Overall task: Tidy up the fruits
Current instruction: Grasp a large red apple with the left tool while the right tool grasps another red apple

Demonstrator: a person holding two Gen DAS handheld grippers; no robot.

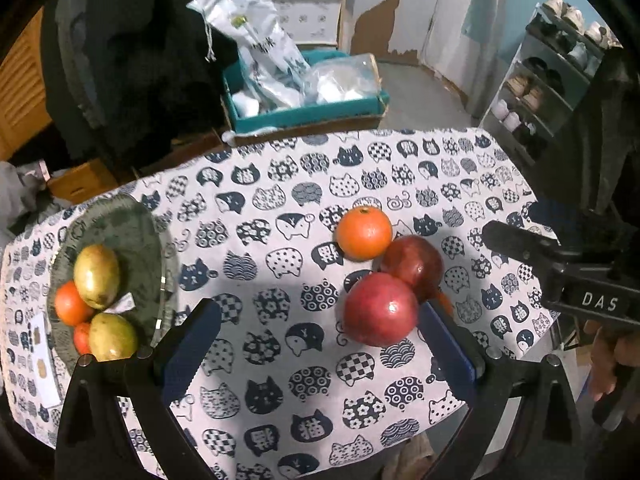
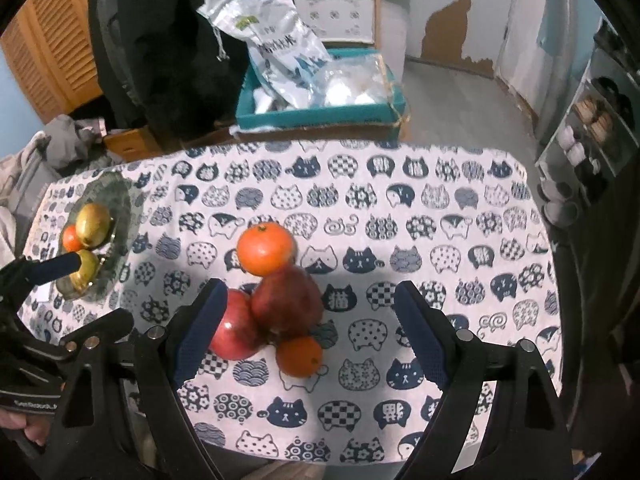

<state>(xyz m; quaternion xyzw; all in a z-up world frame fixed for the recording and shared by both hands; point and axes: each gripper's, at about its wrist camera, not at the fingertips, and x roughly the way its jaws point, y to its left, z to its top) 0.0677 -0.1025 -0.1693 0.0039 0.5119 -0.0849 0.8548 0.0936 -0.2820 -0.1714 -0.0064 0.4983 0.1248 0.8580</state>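
Four fruits in one cluster on cat-print tablecloth (image 2: pixel 400 208): two red apples (image 2: pixel 286 306) touching, big orange (image 2: pixel 265 250) behind, small orange (image 2: pixel 299 356) in front. Right gripper (image 2: pixel 308 332) above them, wide open, empty. Left gripper (image 1: pixel 316 344) also wide open, empty. Green plate (image 1: pixel 132 240) with more fruit far left.

Dim, shadowed centre; warped fisheye edges

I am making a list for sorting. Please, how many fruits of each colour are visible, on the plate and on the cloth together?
Orange: 4
Red: 2
Yellow-green: 2
Total: 8
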